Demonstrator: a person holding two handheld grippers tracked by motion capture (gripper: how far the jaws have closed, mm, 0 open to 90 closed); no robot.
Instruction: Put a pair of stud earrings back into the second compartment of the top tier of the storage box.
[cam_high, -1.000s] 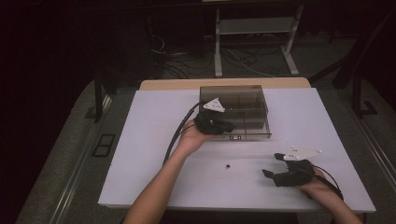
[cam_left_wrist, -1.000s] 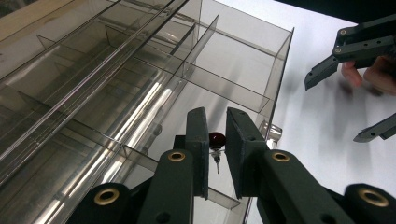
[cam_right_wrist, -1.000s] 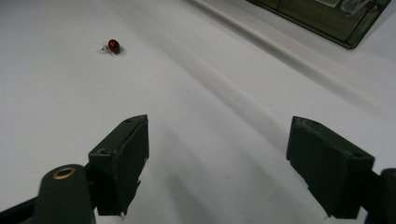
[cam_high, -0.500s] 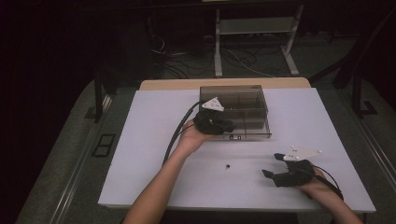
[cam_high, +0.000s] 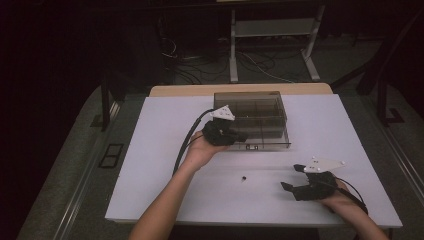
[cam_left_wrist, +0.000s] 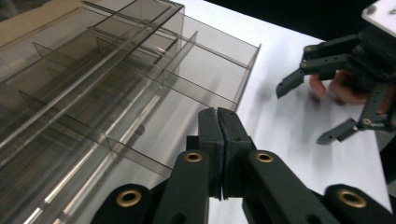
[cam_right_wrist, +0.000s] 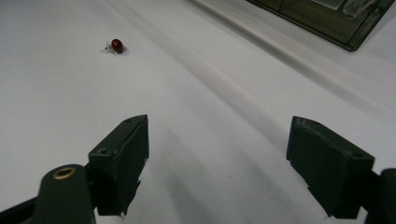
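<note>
A smoky clear compartment box (cam_high: 260, 120) stands on the white table at the back middle. My left gripper (cam_high: 240, 136) hangs at its front left corner. In the left gripper view the box (cam_left_wrist: 93, 93) lies to the left. The left gripper (cam_left_wrist: 217, 112) has just been closing; its jaws now meet with nothing between them. A tiny dark red bead (cam_high: 244, 178) lies alone on the table. My right gripper (cam_high: 292, 177) rests near the front right, jaws open and pointing left toward the bead (cam_right_wrist: 116, 45), well short of it. The right gripper (cam_right_wrist: 219, 140) holds nothing.
The white table (cam_high: 150, 150) has bare surface left of the left arm and between the two hands. Cables trail from both grippers. A metal stand (cam_high: 272, 35) and floor cables lie beyond the table's far edge.
The left hand has shifted slightly at the box's front left corner. The right hand has kept still.
</note>
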